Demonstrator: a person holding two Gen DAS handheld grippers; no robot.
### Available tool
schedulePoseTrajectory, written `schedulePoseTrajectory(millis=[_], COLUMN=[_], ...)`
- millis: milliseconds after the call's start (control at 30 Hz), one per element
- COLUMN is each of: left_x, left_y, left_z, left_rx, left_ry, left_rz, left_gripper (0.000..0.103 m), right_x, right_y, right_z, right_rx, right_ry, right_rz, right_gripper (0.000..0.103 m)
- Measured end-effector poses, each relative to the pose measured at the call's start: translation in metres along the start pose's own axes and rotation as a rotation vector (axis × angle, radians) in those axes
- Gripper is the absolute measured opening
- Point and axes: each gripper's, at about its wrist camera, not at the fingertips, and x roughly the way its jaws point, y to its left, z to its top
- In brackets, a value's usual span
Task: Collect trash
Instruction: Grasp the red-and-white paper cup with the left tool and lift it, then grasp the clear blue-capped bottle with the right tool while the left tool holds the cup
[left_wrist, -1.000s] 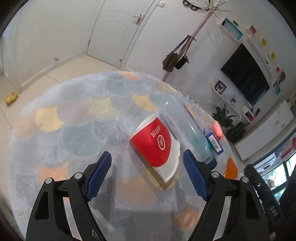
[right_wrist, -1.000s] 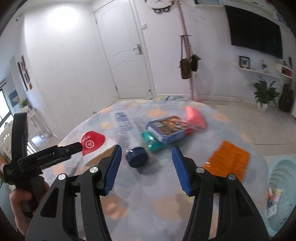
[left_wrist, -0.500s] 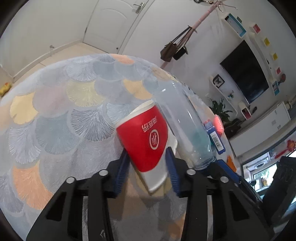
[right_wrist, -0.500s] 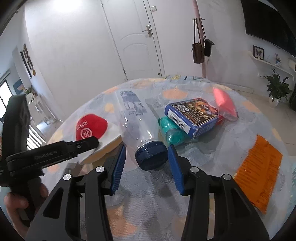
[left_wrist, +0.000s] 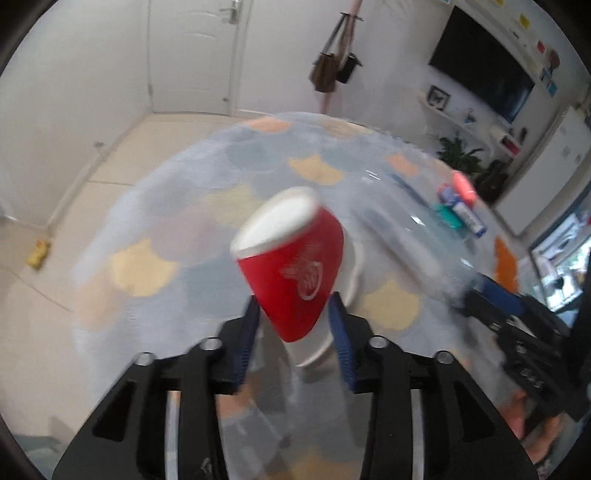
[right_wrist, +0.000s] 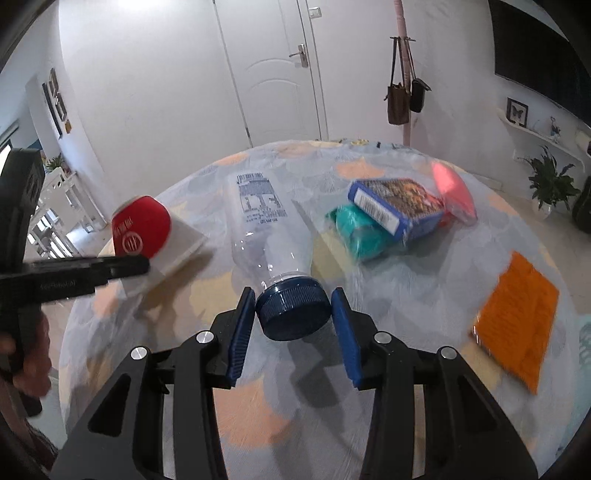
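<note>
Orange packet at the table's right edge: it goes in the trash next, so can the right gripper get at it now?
Probably not yet: the right gripper has the bottle's blue cap between its fingers. Otherwise the orange packet lies flat, uncovered and apart.

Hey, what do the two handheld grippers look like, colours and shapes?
Both match: the left gripper and right gripper have black angular frames with cut-out slots, silver round bolt heads at the joints, and flat blue ribbed pads on the fingers. Small pale lettering runs along the left gripper's side in the right wrist view.
</note>
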Motion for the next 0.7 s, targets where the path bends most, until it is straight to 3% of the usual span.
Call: schedulePoseTrajectory(millis=[67, 133, 333, 467, 567, 700], left_x=[-0.006, -0.011, -0.006, 0.009, 0.021, 0.036], left_y=[0.011, 0.026, 0.049, 0.040, 0.023, -0.008], left_z=[-0.004, -0.007, 0.000, 0.019, 0.034, 0.050], left_rx=[-0.011, -0.058, -0.241, -0.264, -0.229, -0.091], left_ry=[-0.013, -0.020, -0.037, -0.022, -0.046, -0.081], left_rz=[0.034, 0.022, -0.151, -0.118, -0.093, -0.046], left_gripper=[0.061, 0.061, 0.066, 0.070, 0.073, 0.078], right_x=[-0.005, -0.010, -0.020, -0.033, -0.038, -0.046], right_y=[0.000, 0.002, -0.002, -0.006, -0.009, -0.009], right_z=[-0.006, -0.012, -0.024, -0.035, -0.043, -0.048], right_rx=[0.007, -0.002, 0.018, 0.021, 0.015, -0.006], right_ry=[0.011, 0.013, 0.027, 0.032, 0.051, 0.061], right_rz=[-0.003, -0.021, -0.019, -0.053, -0.057, -0.050], right_gripper=[0.039, 0.039, 0.039, 0.039, 0.039, 0.039])
